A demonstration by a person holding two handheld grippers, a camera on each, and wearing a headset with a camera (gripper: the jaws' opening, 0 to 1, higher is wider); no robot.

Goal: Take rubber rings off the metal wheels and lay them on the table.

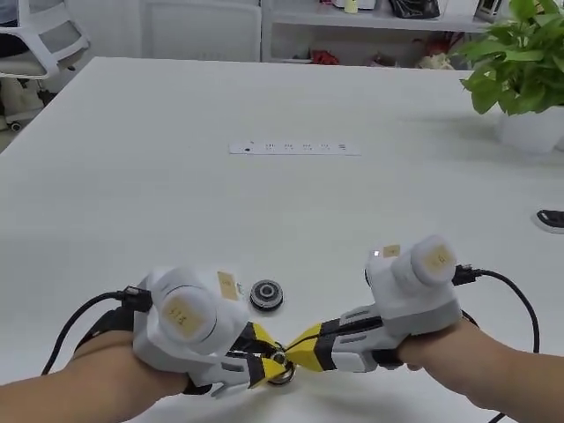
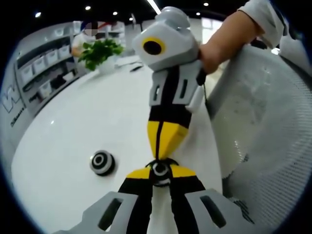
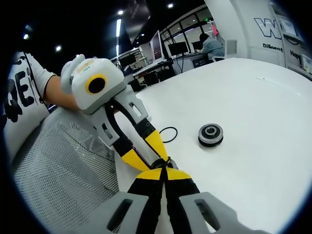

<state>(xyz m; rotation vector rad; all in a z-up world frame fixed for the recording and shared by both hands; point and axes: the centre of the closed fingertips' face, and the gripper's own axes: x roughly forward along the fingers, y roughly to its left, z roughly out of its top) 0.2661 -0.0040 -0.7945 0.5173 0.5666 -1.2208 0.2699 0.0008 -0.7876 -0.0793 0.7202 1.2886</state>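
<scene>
a white power strip lies flat on the table, toward its far side. a leafy green plant in a white pot stands at the far right corner, and a small dark object sits at the right edge. beyond the table are a white office chair and open shelves. in the right gripper view a grey mesh chair back is close by, and 1 person sits at distant monitors.

White table: metal wheel, loose rubber ring, power strip, potted plant.
</scene>
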